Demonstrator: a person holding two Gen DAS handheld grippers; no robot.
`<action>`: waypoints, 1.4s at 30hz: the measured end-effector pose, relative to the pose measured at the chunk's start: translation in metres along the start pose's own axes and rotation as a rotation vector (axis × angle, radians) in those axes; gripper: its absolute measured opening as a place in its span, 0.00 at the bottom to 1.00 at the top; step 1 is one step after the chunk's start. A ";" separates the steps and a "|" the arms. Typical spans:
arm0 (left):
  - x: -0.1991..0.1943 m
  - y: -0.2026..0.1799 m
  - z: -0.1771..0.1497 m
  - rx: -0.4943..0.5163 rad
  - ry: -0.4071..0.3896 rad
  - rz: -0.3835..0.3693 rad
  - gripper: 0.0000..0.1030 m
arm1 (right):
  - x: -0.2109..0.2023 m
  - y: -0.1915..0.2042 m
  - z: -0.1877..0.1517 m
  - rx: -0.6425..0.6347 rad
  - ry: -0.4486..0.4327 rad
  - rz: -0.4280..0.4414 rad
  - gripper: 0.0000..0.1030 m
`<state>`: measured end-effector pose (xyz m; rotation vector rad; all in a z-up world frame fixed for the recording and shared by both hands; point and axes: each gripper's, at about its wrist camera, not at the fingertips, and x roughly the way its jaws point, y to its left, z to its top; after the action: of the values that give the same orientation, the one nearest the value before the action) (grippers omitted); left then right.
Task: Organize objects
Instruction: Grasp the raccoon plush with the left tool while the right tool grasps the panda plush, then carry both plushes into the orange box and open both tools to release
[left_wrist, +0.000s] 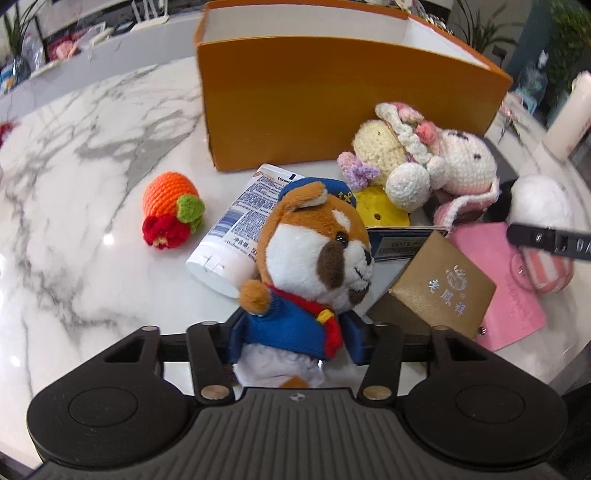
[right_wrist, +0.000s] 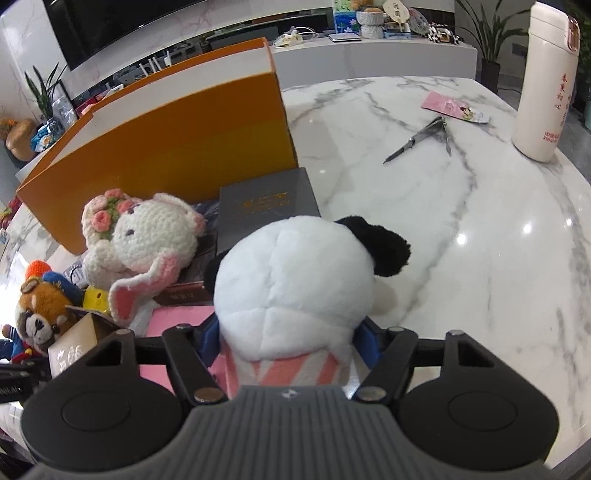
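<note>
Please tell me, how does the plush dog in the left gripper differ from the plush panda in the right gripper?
The plush dog is brown and white; the plush panda is white with black ears. The dog wears a blue cap and jacket with a red scarf; the panda wears pink and white stripes and no cap. The dog's face shows in its gripper's camera; the panda shows only the back of its head. Both are soft toys, each clamped at the body, by the left gripper and right gripper.

The plush dog (left_wrist: 314, 254) wore blue with a red scarf; the panda plush (right_wrist: 295, 288) wore pink-and-white stripes; the box (left_wrist: 332, 107) was orange.
</note>
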<state>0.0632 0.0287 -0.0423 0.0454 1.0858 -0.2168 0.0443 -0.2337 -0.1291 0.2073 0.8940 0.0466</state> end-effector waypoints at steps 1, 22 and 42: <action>-0.002 0.002 -0.001 -0.013 0.002 -0.015 0.48 | -0.001 0.000 0.000 0.000 -0.001 0.005 0.67; -0.096 0.010 0.010 -0.065 -0.227 -0.048 0.40 | -0.090 0.014 0.008 -0.032 -0.192 0.177 0.66; 0.031 0.004 0.220 -0.120 -0.176 -0.041 0.40 | 0.080 0.093 0.207 -0.251 0.057 0.145 0.66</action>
<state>0.2696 -0.0035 0.0329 -0.1018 0.9228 -0.1889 0.2600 -0.1656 -0.0464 0.0359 0.9200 0.2991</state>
